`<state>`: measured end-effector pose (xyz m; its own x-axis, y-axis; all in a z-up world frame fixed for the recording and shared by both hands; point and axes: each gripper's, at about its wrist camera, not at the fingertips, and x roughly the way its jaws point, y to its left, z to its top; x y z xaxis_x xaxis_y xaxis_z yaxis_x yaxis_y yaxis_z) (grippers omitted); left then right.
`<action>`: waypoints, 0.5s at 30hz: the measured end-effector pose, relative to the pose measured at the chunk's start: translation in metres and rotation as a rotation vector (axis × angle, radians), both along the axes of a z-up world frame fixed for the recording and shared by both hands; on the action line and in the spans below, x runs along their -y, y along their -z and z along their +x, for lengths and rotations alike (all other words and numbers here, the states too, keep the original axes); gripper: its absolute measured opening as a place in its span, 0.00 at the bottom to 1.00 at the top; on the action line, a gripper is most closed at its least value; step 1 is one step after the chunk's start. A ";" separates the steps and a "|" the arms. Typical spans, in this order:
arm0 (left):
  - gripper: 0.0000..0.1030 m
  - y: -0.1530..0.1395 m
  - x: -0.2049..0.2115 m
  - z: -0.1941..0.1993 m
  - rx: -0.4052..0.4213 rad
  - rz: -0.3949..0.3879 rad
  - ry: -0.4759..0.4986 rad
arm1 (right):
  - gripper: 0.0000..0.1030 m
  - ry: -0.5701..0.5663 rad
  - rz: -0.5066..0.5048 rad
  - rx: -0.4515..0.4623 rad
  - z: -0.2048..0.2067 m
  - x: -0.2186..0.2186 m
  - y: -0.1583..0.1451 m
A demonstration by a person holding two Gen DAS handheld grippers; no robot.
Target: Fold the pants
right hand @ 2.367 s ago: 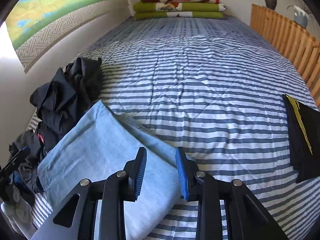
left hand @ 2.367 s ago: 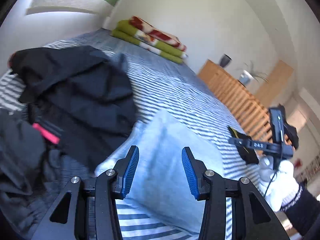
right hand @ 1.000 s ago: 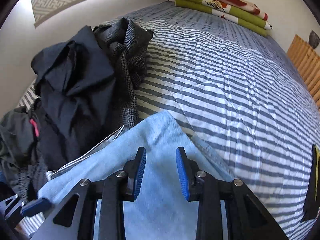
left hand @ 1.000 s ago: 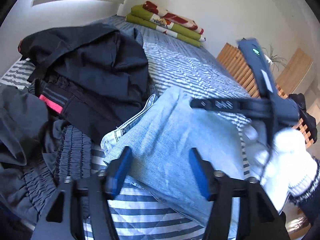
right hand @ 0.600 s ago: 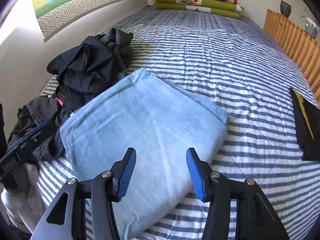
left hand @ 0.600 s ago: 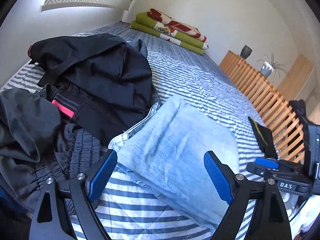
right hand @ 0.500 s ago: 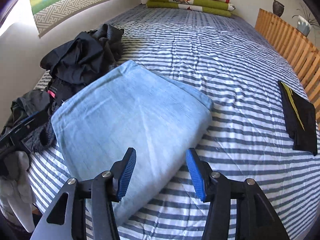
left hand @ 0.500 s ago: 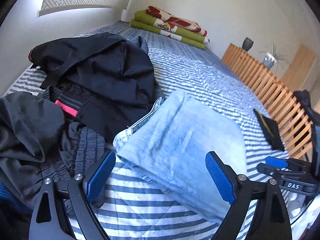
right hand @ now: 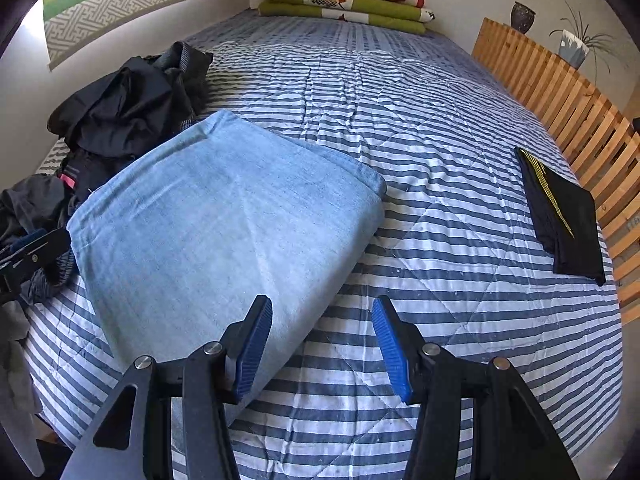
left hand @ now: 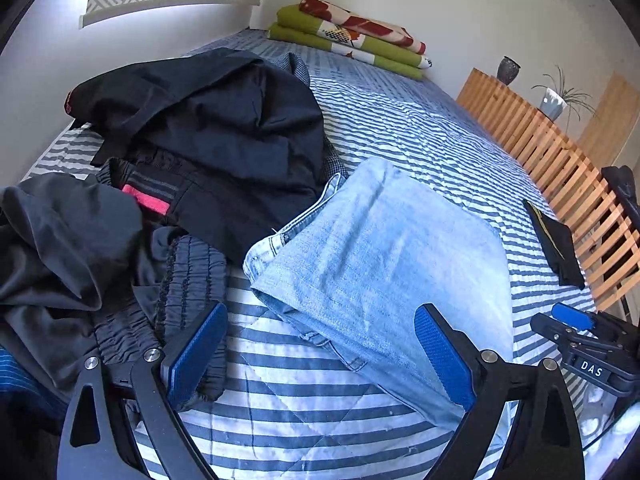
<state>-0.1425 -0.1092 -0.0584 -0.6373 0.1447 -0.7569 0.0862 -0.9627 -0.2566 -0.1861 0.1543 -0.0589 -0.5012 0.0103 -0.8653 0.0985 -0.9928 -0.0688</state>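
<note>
My light blue jeans [right hand: 224, 216] lie folded into a thick rectangle on the striped bed [right hand: 440, 128], just beside the heap of dark clothes [left hand: 192, 128] near the wall. My left gripper [left hand: 320, 356] hangs over the near edge of the jeans with its jaws released and opening wide, nothing pressed between them; my right gripper [right hand: 322, 350] hovers at the jeans' near corner, jaws parted and empty, one blue pad over the denim and the other over the bedcover. I judge the folding of this pair finished and let go, so the step in hand is either placing it or starting another. A folded black garment with a yellow stripe [right hand: 560, 216] already rests by the wooden slatted rail [right hand: 568, 96], so the next move probably calls for gripping the jeans at both sides and carrying them there without the layers sliding apart. How many layers the fold has I cannot tell, and the heap's separate pieces are hard to sort out; its far left side is cut off.
</note>
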 end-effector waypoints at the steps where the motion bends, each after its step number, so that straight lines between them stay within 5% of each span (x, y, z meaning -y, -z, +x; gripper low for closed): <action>1: 0.94 -0.001 0.001 0.000 -0.003 0.004 0.000 | 0.47 0.006 -0.005 -0.003 0.000 0.000 0.001; 15: 0.94 0.002 -0.005 0.004 -0.001 -0.006 0.011 | 0.47 0.033 -0.034 0.058 0.012 -0.016 0.013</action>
<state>-0.1380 -0.1042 -0.0605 -0.6367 0.1476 -0.7569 0.0749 -0.9650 -0.2512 -0.1738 0.1707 -0.0717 -0.4504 -0.0043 -0.8928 0.0686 -0.9972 -0.0298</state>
